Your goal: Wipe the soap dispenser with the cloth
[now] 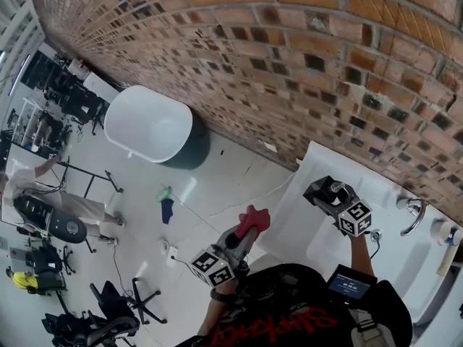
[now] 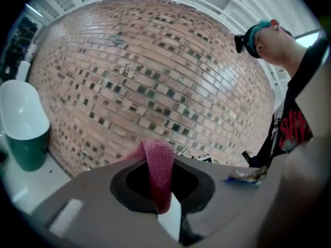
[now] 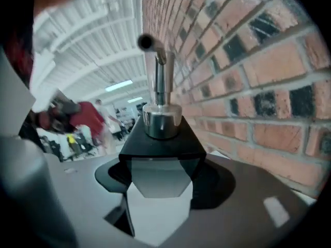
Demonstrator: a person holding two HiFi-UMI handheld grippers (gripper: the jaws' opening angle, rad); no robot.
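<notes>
Over the white sink (image 1: 300,231), the right gripper (image 1: 333,196) is clamped on the black soap dispenser (image 3: 161,138), while beside the sink's edge the left gripper (image 1: 246,236) pinches the pink cloth (image 2: 159,169).

A wall of red and dark bricks (image 1: 289,56) fills the upper part of the head view. At its foot stands a bathtub (image 1: 148,125), white inside and dark green outside, on a pale, glossy floor (image 1: 217,186). Further right, a white sink (image 1: 304,233) sits against the same wall, with a curved chrome tap (image 1: 412,215) near the bricks. Black office chairs (image 1: 112,316) stand well apart from the wall, at the lower left. In the right gripper view a white ribbed ceiling (image 3: 88,40) carries lit strip lights (image 3: 120,85).
</notes>
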